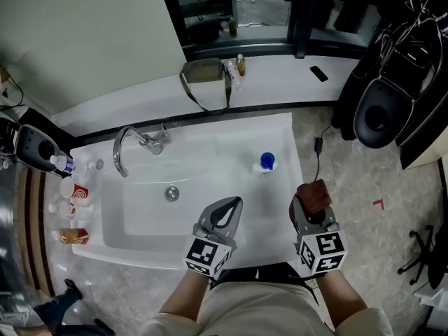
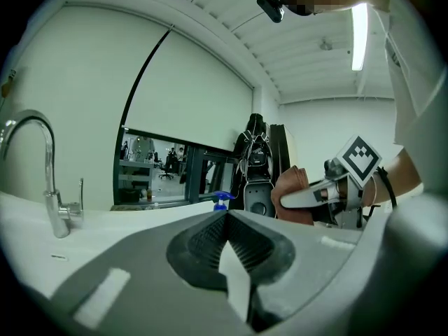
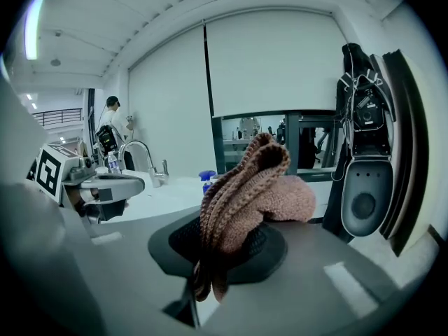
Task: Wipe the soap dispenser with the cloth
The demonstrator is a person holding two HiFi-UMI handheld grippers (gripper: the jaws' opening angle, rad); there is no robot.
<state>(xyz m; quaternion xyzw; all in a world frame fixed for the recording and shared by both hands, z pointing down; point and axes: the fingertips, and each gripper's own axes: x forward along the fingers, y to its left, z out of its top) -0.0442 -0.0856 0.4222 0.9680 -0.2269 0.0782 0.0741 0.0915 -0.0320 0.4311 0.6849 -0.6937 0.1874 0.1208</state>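
Cloth (image 3: 255,187), brown and knitted, is pinched in the right hand-held gripper (image 1: 311,208), which hangs at the table's (image 1: 280,126) right edge near the front corner. The left hand-held gripper (image 1: 225,214) has its jaws pressed together on nothing, above the front edge. The soap dispenser (image 1: 267,162), blue-capped, stands upright near the right edge, apart from both.

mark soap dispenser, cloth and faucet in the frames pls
soap dispenser (image 1: 267,162), head view, blue pump top.
cloth (image 3: 255,187), right gripper view, middle of the bunched knit.
faucet (image 1: 152,143), head view, base by the handle.
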